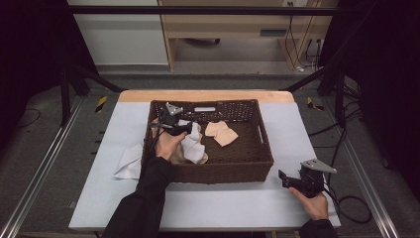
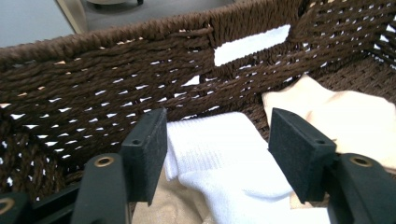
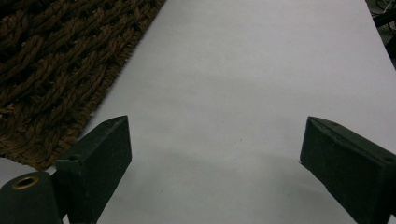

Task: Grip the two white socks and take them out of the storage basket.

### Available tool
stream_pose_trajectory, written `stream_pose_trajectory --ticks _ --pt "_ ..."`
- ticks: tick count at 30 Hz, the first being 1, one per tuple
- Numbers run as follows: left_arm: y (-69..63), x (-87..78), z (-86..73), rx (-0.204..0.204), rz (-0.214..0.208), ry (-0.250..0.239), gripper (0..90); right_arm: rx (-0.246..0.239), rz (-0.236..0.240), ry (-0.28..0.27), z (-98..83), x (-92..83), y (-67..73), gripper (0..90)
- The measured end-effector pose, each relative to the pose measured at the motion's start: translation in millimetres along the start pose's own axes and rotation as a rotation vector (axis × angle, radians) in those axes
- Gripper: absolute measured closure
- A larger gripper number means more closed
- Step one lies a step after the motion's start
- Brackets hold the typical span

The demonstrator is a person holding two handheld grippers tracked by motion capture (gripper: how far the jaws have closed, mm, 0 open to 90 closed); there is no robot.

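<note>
**Grey tabletop, one wicker basket, cloths in and out**

Grey table (image 1: 218, 208) is carrying the action. At far left a white cloth (image 1: 130, 162) is lying outside the brown woven basket (image 1: 223, 171). Inside, the left gripper (image 2: 217, 154) is hanging with jaws spread, straddling a white sock (image 2: 219, 163) untouched; a beige cloth (image 1: 221, 133) is sitting farther right. Outside, the right gripper (image 3: 215, 163) is hovering wide open over bare table.

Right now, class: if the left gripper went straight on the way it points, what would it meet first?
Probably the white sock lying between its open jaws in the basket; past that, the woven far wall of the basket. Depth is hard to judge from the left gripper view.
</note>
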State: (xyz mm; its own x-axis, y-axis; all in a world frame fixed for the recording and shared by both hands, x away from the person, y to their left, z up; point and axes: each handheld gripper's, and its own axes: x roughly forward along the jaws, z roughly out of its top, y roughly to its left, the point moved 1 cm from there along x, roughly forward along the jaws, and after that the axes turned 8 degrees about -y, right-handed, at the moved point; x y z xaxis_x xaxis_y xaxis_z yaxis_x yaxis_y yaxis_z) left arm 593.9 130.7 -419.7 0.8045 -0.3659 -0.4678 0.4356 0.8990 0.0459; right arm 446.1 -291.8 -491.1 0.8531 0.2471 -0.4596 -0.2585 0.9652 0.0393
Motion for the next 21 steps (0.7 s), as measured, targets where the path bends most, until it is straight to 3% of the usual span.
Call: stream_pose_trajectory --ticks 5,8,12,16,21 --pt "4.0 7.0 -6.7 -0.005 0.000 0.059 34.0 0.000 0.001 0.002 -0.1 -0.1 0.1 9.3" --pt "6.6 11.3 -11.6 -0.032 -0.009 0.109 33.7 -0.004 0.000 0.000 -0.2 0.2 -0.2 9.3" --pt "5.5 12.6 -13.2 -0.010 -0.013 0.126 34.0 0.000 0.000 0.002 -0.1 -0.1 0.1 9.3" --pt "4.8 15.6 -16.1 -0.025 -0.043 0.151 38.6 -0.002 0.001 0.002 -0.1 0.1 0.1 9.3" --pt "3.4 17.3 -18.9 -0.014 -0.066 0.191 47.5 -0.001 0.003 0.002 -0.1 0.2 0.1 9.3"
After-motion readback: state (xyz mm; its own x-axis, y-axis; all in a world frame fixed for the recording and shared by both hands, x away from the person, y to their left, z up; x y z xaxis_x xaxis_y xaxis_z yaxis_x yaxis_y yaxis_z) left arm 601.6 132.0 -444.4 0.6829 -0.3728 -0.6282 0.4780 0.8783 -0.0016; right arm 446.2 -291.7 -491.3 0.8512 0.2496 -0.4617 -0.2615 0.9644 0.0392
